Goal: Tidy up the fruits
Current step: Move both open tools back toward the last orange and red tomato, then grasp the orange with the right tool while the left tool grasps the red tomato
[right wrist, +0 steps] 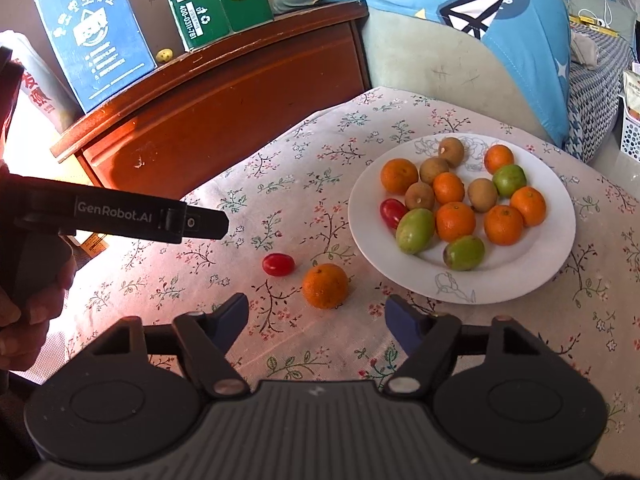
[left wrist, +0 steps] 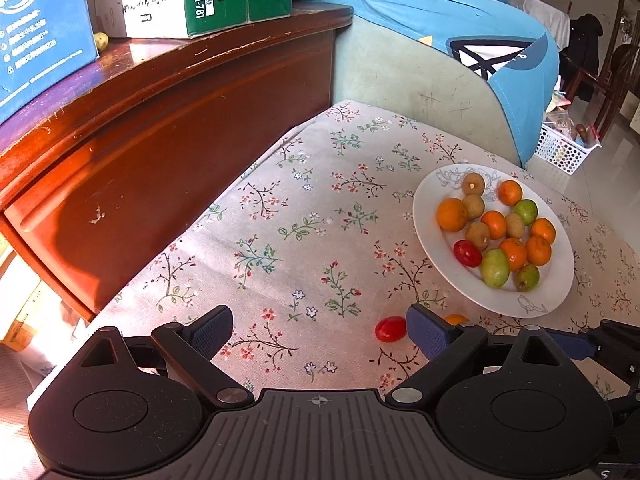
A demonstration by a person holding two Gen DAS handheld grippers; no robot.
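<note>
While most of the fruit already sits heaped on the white plate (right wrist: pixel 360 216), one small orange (right wrist: pixel 325 285) and one red cherry tomato (right wrist: pixel 278 264) lie loose on the floral tablecloth (right wrist: pixel 256 184), just beside the plate's near rim, close together but apart. Nearest the orange, the right gripper (right wrist: pixel 316 318) hovers with jaws part open and empty, the orange just ahead of the gap. It looks best to centre on the orange, close gently, then set it down in a bare spot on the plate. Further from the plate, the left gripper (left wrist: pixel 320 334) stands wide and empty near the tomato.
</note>
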